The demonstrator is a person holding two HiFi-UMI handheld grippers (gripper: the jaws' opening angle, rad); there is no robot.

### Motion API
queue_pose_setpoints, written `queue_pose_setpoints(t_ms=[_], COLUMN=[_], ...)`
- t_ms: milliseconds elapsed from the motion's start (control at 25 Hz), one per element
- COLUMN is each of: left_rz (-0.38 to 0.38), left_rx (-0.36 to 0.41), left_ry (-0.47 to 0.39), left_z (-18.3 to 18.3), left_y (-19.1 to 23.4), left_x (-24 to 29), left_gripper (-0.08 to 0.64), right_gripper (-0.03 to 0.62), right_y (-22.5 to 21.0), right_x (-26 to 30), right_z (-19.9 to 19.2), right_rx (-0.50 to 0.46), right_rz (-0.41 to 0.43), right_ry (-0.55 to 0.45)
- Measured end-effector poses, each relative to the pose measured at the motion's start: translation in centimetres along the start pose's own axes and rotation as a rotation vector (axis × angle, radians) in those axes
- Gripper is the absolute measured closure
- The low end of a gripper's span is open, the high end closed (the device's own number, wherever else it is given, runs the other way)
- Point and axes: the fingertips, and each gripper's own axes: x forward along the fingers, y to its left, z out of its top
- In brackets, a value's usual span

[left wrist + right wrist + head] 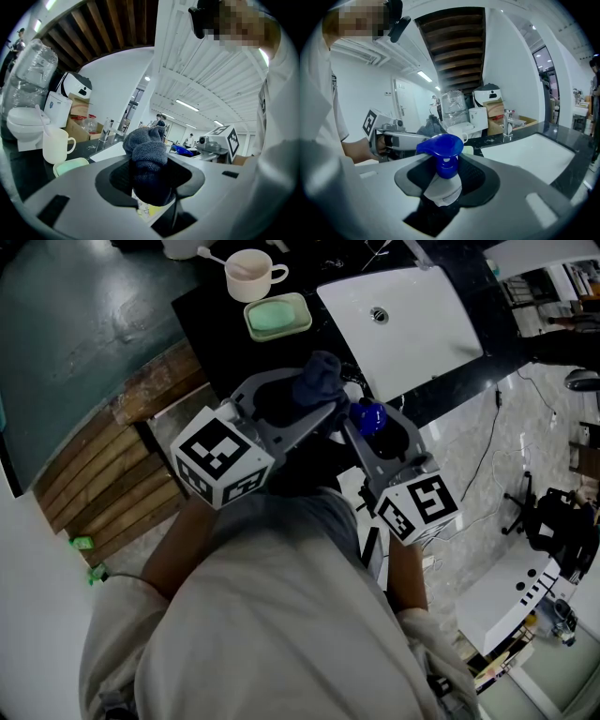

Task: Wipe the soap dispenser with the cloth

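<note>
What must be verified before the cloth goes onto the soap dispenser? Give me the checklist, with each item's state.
1. Grip on cloth: ok, left gripper is closed on the dark grey terry cloth.
2. Grip on dispenser: ok, right gripper clamps the white soap dispenser with blue pump head by its body.
3. Cloth free to wipe: ok, a bunch sticks out past the jaws.
4. Contact: not ok, cloth and dispenser are apart.
5. Clear space: ok, cream cup and green soap dish stand farther off on the black counter.
</note>
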Motion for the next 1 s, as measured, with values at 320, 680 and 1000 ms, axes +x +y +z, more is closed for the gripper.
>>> queue_pose_setpoints(t_ms=[320, 680, 1000], left_rz=[0.006, 0.008, 0.009], left_rx=[-0.025, -0.067, -0.091], left_ry=[0.003, 0.018, 0.016], left_z=[0.0, -1.0, -1.4], left_y=[1.0, 1.9, 2.5], left_x=[1.0, 1.8, 2.0], left_gripper=[0.400, 0.400, 0.400], right_gripper=[0.453, 0.453, 0.453], right_y=[0.0, 0.0, 0.0], right_x=[-0.1, -0.1, -0.1], right_z=[0.0, 0.0, 0.0], right_rx=[0.006, 0.006, 0.006], right_rz=[0.004, 0.011, 0.016], right_ry=[-0.004, -0.007, -0.006])
